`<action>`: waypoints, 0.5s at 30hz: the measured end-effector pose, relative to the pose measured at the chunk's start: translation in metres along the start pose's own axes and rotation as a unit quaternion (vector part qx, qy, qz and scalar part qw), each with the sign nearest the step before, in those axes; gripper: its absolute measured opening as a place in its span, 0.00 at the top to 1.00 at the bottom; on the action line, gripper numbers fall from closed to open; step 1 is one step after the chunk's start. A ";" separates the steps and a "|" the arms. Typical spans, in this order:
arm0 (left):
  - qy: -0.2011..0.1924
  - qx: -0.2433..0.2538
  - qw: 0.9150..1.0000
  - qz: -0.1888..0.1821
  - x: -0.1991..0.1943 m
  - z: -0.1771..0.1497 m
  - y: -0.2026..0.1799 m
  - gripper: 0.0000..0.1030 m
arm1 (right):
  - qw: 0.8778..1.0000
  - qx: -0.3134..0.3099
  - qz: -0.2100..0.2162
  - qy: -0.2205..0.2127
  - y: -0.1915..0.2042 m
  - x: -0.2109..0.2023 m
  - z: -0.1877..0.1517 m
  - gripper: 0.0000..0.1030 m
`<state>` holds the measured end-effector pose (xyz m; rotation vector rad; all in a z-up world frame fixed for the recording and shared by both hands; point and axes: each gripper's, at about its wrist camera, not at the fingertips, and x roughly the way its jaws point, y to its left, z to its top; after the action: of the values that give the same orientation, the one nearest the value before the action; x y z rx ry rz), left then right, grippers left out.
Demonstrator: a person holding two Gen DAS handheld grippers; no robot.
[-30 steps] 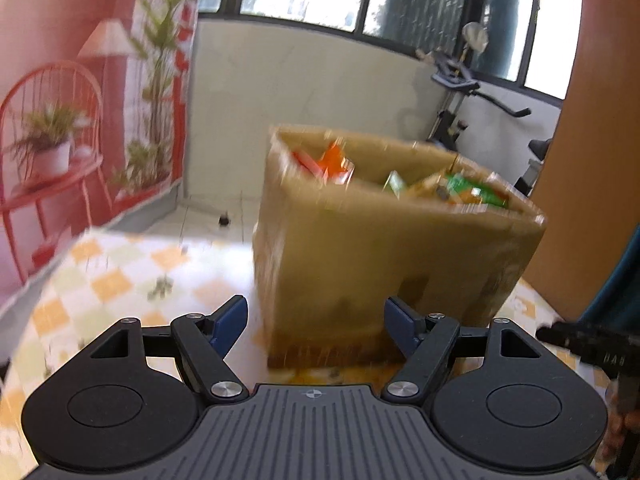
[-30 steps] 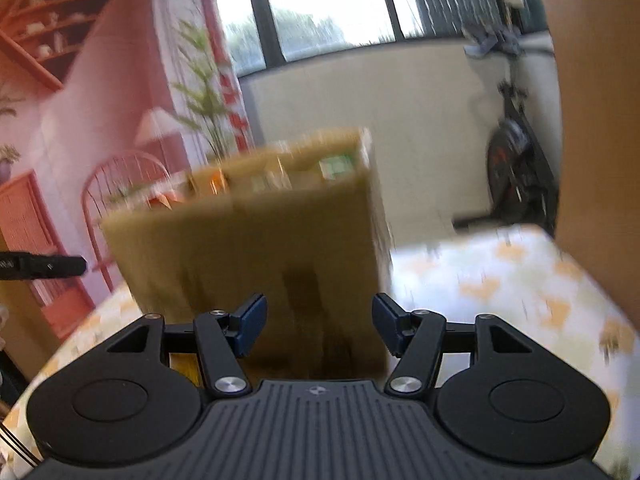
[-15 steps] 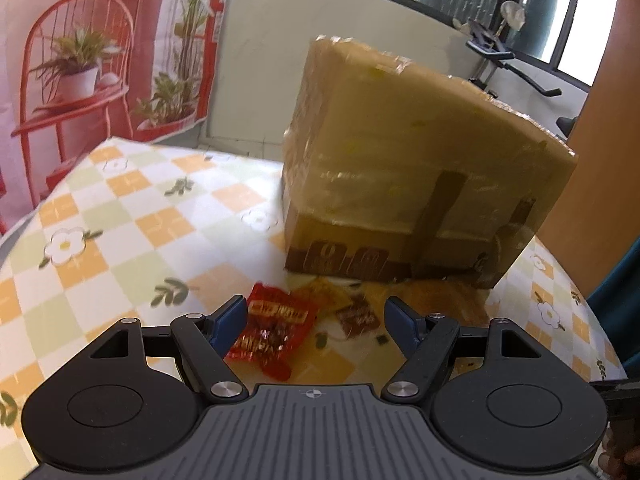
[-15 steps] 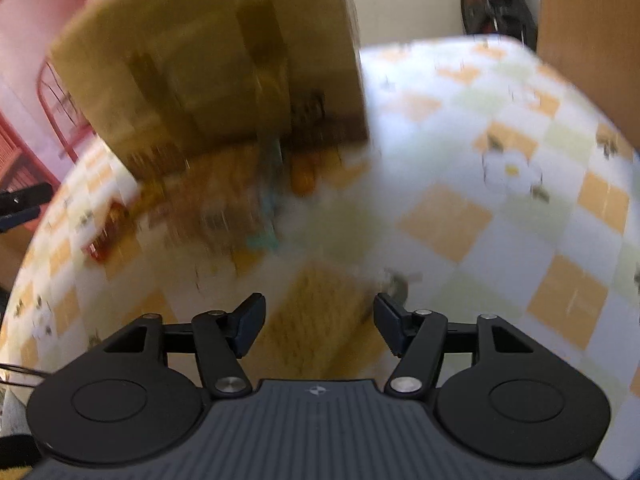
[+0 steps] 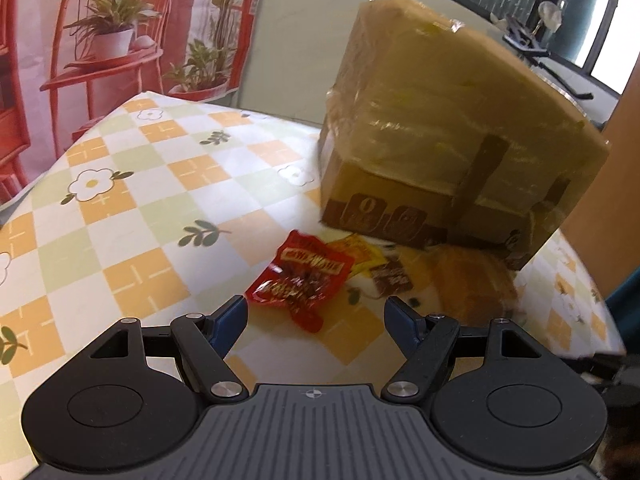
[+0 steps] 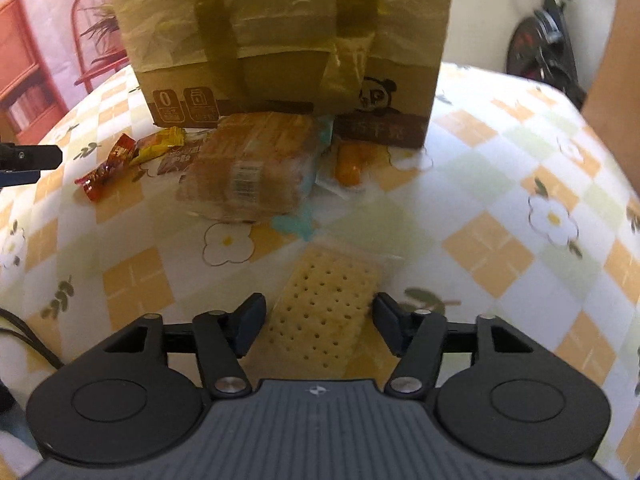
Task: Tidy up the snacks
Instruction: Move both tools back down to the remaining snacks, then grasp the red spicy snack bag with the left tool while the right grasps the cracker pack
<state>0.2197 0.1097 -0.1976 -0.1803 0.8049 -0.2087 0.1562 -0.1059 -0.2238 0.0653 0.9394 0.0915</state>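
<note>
left gripper (image 5: pixel 316 314): jaws apart, empty | red crinkled snack packet (image 5: pixel 299 280): 12 o'clock of it, on checked tablecloth (image 5: pixel 132 200) | right gripper (image 6: pixel 320 322): jaws closing, astride pale perforated cracker pack (image 6: pixel 324 312), untouched | taped cardboard box (image 6: pixel 280 40): 12 o'clock

L claw (image 5: pixel 315 314) tilted down, jaws apart, nothing btwn pads. R claw (image 6: pixel 319 320) pitched down too, jaws closing, pads not pressing on anything.

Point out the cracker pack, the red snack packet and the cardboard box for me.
cracker pack (image 6: pixel 324 312), right wrist view, middle of the biscuit
red snack packet (image 5: pixel 304 280), left wrist view, printed front
cardboard box (image 6: pixel 280 20), right wrist view, taped front wall
</note>
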 end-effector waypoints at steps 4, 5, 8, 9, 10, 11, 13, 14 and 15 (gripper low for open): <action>0.001 0.008 1.000 0.010 0.004 0.002 0.002 0.25 | 1.000 -0.016 -0.009 -0.019 -0.011 0.005 0.004 0.42; 0.001 0.010 1.000 0.013 0.005 0.003 0.003 0.25 | 0.999 -0.017 -0.013 -0.024 -0.015 0.007 0.006 0.42; 0.003 0.018 1.000 0.021 0.012 0.006 0.003 0.25 | 0.999 -0.010 -0.017 -0.043 -0.028 0.012 0.007 0.43; 0.004 0.023 0.999 0.023 0.014 0.007 0.002 0.25 | 0.999 -0.006 -0.018 -0.049 -0.032 0.014 0.007 0.44; 0.004 0.029 0.999 0.024 0.017 0.008 0.001 0.25 | 0.998 -0.002 -0.017 -0.056 -0.036 0.015 0.006 0.45; 0.003 0.035 0.999 0.026 0.019 0.009 0.000 0.25 | 0.998 -0.001 -0.019 -0.066 -0.039 0.016 0.004 0.46; 0.003 0.048 0.998 0.031 0.026 0.010 -0.002 0.25 | 0.996 -0.007 -0.020 -0.083 -0.041 0.017 0.000 0.46; 0.002 0.055 0.998 0.032 0.029 0.010 -0.004 0.25 | 0.995 -0.010 -0.020 -0.094 -0.041 0.018 -0.003 0.46; 0.003 0.064 0.997 0.037 0.034 0.010 -0.006 0.25 | 0.994 -0.013 -0.020 -0.102 -0.041 0.018 -0.005 0.45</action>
<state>0.2488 0.0963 -0.2129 -0.0290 0.7993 -0.1914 0.1644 -0.1443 -0.2451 0.0302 0.7348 0.0584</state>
